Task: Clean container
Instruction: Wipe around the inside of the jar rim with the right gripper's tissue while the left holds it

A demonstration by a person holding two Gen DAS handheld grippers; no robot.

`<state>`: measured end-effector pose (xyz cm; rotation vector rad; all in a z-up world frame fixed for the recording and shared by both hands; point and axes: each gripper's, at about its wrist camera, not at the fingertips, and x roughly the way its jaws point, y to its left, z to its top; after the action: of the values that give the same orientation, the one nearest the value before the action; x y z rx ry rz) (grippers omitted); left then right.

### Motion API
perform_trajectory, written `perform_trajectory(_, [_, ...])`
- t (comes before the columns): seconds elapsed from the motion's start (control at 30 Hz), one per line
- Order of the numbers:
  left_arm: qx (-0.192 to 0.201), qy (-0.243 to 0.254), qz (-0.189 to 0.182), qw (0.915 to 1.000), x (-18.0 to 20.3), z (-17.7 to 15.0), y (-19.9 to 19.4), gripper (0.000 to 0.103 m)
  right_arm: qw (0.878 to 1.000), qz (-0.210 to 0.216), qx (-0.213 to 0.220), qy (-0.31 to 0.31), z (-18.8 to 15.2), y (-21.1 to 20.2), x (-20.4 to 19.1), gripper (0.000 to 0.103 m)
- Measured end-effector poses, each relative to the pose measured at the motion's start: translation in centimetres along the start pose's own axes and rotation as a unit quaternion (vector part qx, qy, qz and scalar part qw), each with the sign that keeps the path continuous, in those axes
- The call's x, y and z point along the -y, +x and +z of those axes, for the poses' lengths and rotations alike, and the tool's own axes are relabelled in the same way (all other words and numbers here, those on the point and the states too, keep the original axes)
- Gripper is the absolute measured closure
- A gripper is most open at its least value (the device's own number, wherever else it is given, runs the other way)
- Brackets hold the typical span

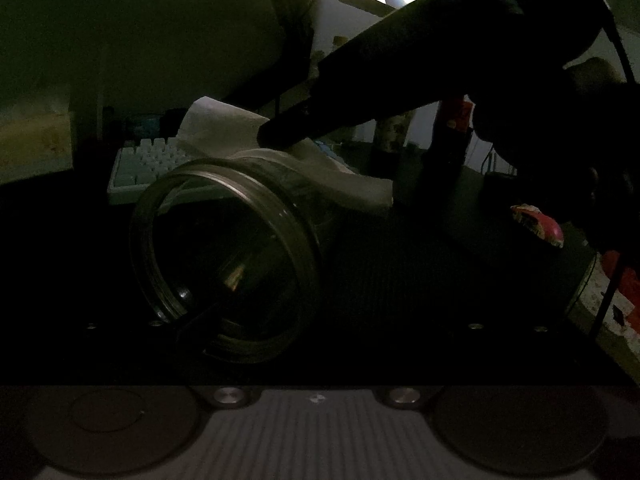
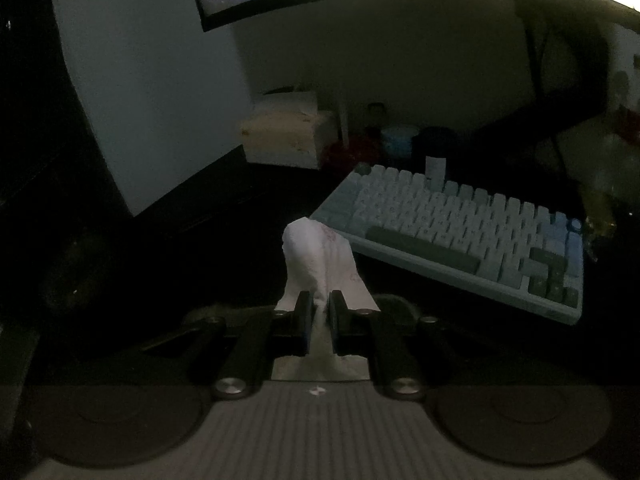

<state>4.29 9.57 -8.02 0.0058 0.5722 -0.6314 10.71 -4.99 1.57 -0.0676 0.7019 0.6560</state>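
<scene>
Right claw [image 2: 319,312] pinched on white tissue [image 2: 320,260], pressing it onto the clear jar [image 1: 228,256]. Left claw [image 1: 192,332] grips jar's rim above table [image 1: 420,272]. No legible labels.

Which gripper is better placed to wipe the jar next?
Right. The right gripper is shut on the tissue, and in the left wrist view that tissue already drapes over the clear jar. The left gripper appears to hold the jar on its side, though its fingers are too dark to confirm.

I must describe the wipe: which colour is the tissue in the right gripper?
White, with a faint pinkish print; the tissue shows best in the right wrist view.
</scene>
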Motion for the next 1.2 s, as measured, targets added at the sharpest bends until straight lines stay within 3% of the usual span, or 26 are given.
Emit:
perform_trajectory(0.43, [0.002, -0.003, 0.005, 1.0000, 1.8, -0.4, -0.7, 0.000, 1.000, 0.001, 0.003, 0.002, -0.2, -0.1, 0.1, 0.091])
perform_trajectory(1.2, [0.001, 0.004, -0.001, 1.0000, 1.2, -0.4, -1.0, 0.000, 1.000, 0.003, 0.001, -0.004, -0.3, -0.2, -0.8, 0.091])
